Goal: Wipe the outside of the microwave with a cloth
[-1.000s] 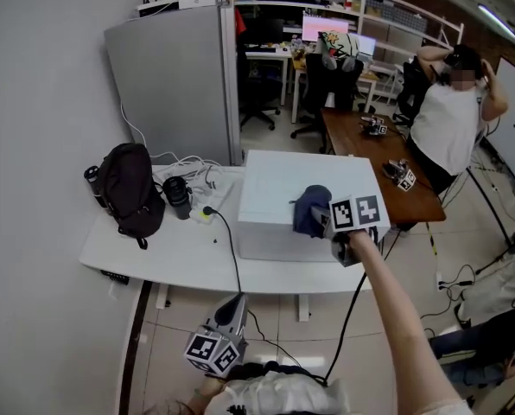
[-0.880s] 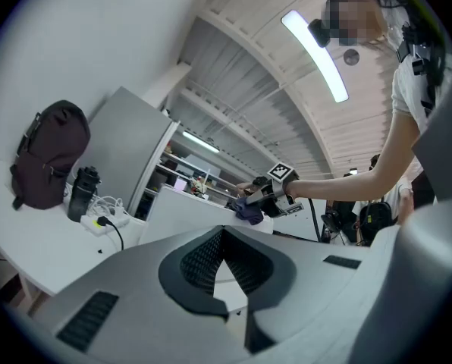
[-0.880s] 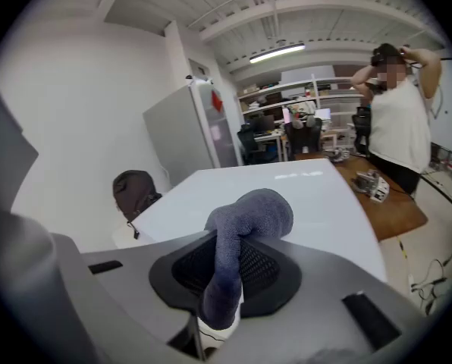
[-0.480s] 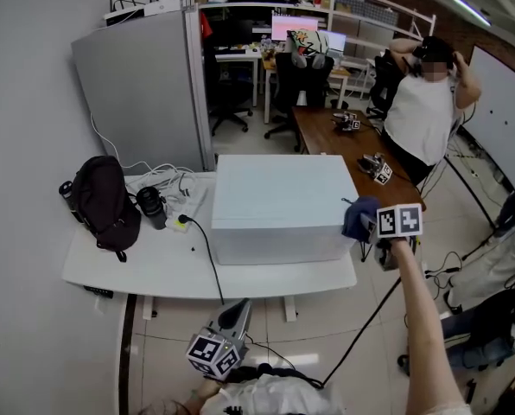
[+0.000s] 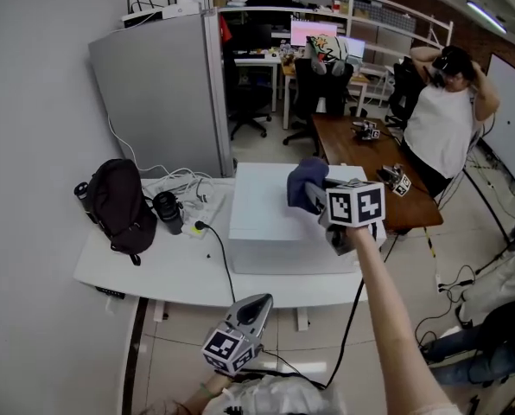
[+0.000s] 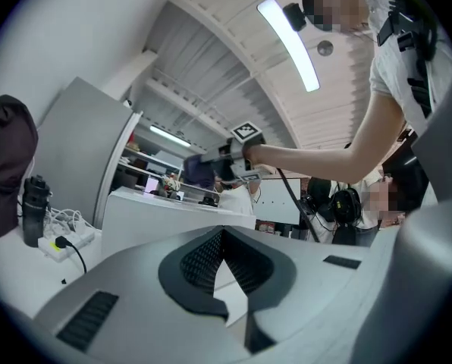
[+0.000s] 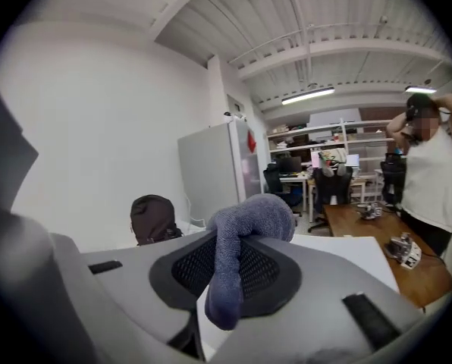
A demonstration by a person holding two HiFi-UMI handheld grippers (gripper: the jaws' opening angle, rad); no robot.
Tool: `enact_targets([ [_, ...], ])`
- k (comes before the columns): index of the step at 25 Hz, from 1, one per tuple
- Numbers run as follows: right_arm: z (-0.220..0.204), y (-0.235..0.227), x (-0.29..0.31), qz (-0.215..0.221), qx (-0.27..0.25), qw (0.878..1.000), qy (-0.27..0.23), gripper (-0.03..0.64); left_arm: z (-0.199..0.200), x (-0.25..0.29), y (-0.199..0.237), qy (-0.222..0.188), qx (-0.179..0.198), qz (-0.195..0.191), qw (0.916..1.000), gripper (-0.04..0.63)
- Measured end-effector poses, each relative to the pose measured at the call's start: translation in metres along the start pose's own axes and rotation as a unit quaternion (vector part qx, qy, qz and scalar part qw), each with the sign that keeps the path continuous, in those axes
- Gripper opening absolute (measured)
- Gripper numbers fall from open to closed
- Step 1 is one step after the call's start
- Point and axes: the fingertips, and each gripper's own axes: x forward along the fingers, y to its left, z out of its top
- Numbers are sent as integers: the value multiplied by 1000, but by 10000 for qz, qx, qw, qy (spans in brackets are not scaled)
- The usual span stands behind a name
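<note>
The microwave [image 5: 275,232] is a plain white box on the white table [image 5: 154,271]. My right gripper [image 5: 316,199] hovers over its top, toward the right side, shut on a dark blue cloth [image 5: 302,182] that bulges out past the jaws. In the right gripper view the cloth [image 7: 241,237] hangs folded between the pads, with the microwave [image 7: 351,252] top beyond it. My left gripper [image 5: 259,304] is low near my body, in front of the table, jaws together with nothing in them. From the left gripper view, the microwave [image 6: 154,218] front and the cloth [image 6: 199,171] show ahead.
A black backpack [image 5: 119,204], a black bottle [image 5: 168,212] and a power strip with cables [image 5: 197,201] lie left of the microwave. A grey partition [image 5: 162,93] stands behind. A brown table [image 5: 370,158] and a standing person [image 5: 443,115] are at the right.
My right gripper, with the cloth, went from the microwave's top out past its right edge and has come back over the top. The left gripper has stayed low.
</note>
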Motion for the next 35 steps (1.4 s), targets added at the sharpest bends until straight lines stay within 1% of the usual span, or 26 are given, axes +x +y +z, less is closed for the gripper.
enact_targets([
  [4, 8, 54, 77, 753, 212, 9962, 375, 66, 1, -4, 7, 45, 54, 89, 9999, -14],
  [6, 5, 68, 111, 891, 263, 9938, 612, 66, 3, -8, 15, 30, 63, 216, 9997, -14],
  [10, -19, 69, 158, 803, 92, 9878, 1329, 66, 4, -15, 27, -10, 25, 463, 9989, -14],
  [14, -50, 38, 169, 526, -85, 9789, 1972, 67, -1, -22, 30, 9, -62, 602, 9982, -14],
  [16, -61, 13, 161, 369, -89, 9755, 2166, 67, -4, -24, 30, 8, -158, 657, 9977, -14],
  [19, -70, -33, 139, 79, 10, 9725, 2328, 67, -5, -23, 30, 13, -214, 669, 9975, -14],
  [25, -90, -146, 63, -790, 602, 9670, 2348, 71, -14, -11, 15, 55, -268, 408, 9988, -14],
  [29, -103, -207, 5, -1330, 1017, 9591, 2281, 71, -17, -7, 7, 85, -312, 277, 9991, -14],
  [32, -112, -237, -33, -1662, 1237, 9529, 2217, 72, -17, -5, 2, 104, -333, 244, 9991, -14],
  [35, -112, -242, -47, -1749, 1102, 9541, 2170, 71, -18, -4, -1, 120, -375, 252, 9989, -14],
])
